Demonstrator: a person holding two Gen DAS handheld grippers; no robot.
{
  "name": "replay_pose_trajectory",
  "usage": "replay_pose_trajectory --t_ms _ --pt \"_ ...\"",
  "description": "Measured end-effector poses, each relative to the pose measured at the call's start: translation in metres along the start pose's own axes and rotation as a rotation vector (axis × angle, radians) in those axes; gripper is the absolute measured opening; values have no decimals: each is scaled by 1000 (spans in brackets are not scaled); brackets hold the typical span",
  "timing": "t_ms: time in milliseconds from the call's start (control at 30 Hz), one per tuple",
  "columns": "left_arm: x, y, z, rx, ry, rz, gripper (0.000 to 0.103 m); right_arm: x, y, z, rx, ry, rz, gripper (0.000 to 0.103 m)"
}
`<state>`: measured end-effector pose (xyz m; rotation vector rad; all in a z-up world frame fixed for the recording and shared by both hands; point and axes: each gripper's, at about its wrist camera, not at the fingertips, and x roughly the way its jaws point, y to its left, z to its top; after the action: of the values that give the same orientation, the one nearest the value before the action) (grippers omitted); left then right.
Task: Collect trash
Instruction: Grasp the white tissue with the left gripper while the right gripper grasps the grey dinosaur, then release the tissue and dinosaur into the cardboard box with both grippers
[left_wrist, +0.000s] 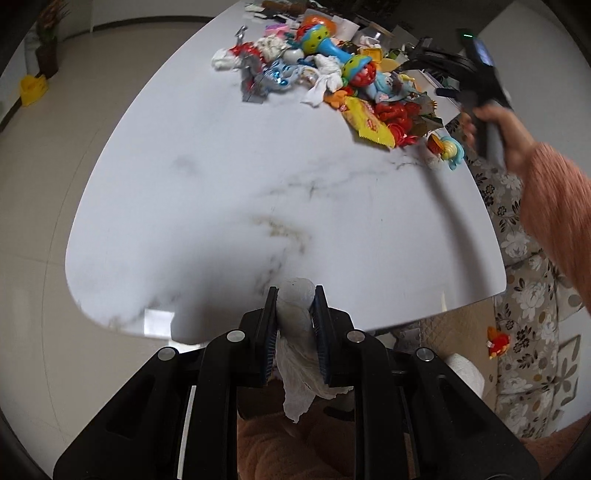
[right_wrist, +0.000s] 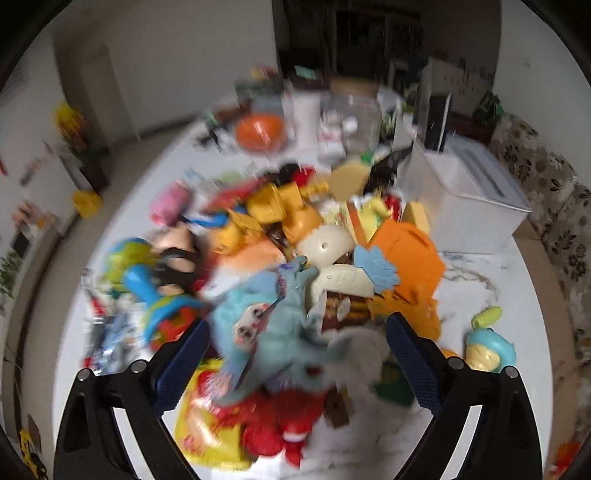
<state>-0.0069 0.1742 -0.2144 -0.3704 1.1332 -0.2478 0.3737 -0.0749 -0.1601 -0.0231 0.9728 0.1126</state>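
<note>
White crumpled tissue (left_wrist: 295, 325) was pinched in the left gripper (left_wrist: 295, 314) above the near tabletop (left_wrist: 221, 184) edge, so one collecting step was in hand, while the right gripper (right_wrist: 297, 339) hung spread over the toy pile (right_wrist: 295, 258), and next probably needed to single out the yellow wrapper (right_wrist: 201, 417).

From twelve to two o'clock a heap of toys (left_wrist: 332, 74) blocks the marble table (left_wrist: 221, 184), while bare tabletop lies open from three round to eleven.
</note>
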Motion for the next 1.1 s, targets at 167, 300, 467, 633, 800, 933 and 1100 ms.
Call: replay_pose_trajectory --t_ms 167,300,467,633,800,933,1100 --pt "-6 6 -3 -33 -15 10 18 40 1 7 21 165 18 67" --pt "-9 5 -1 -28 -25 12 18 10 -8 9 40 120 88 66" --pt "-10 -9 12 11 -44 -5 18 -70 -26 10 67 11 255 66" --pt "-11 -36 22 72 -52 -33 18 -143 -34 -13 28 -43 381 66" --pt "-12 -72 8 157 -32 -71 18 -205 -23 -99 -102 4 506 66" --pt "-2 -97 -33 216 60 -115 18 -217 -23 -185 -147 117 550 66" --pt "32 -107 -92 229 220 -147 18 -196 -28 -296 -142 288 535 65"
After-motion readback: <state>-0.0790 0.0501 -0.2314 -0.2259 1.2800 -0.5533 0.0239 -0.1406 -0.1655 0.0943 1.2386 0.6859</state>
